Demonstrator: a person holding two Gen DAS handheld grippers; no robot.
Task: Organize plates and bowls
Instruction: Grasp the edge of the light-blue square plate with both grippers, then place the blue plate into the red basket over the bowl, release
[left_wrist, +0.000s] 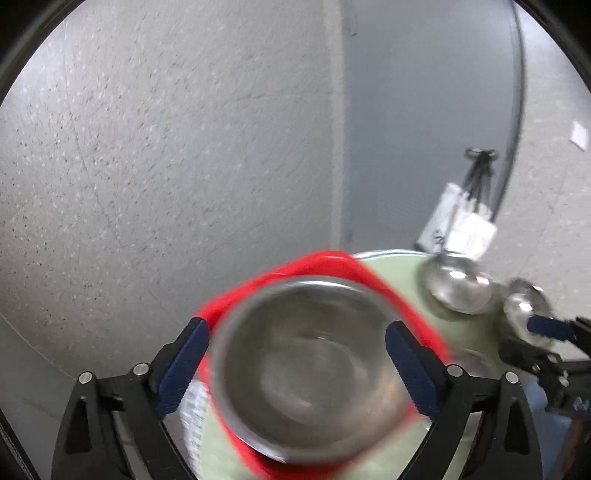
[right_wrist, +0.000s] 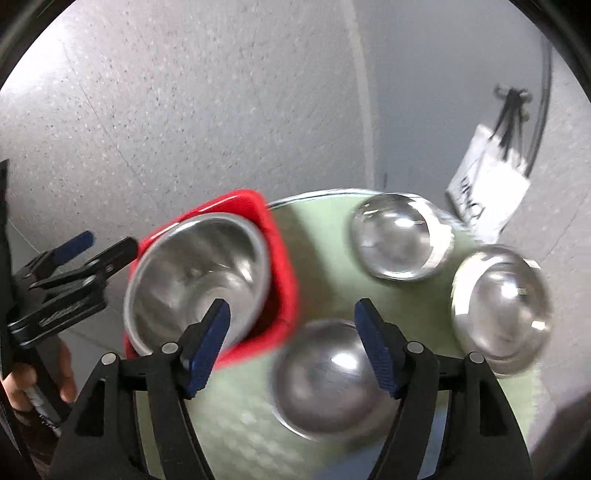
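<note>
Left wrist view: left tongs (left_wrist: 297, 354) open, straddling upright steel bowl (left_wrist: 306, 369) in red tray (left_wrist: 328, 264) on desk (left_wrist: 399, 273). Right tongs (right_wrist: 291, 343) open above inverted bowl (right_wrist: 328, 380).

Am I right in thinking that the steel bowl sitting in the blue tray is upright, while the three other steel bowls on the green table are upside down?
Not quite: the tray is red, not blue, as the right wrist view shows. The rest holds: the steel bowl in it is upright, and the three other bowls on the green table lie upside down.
</note>
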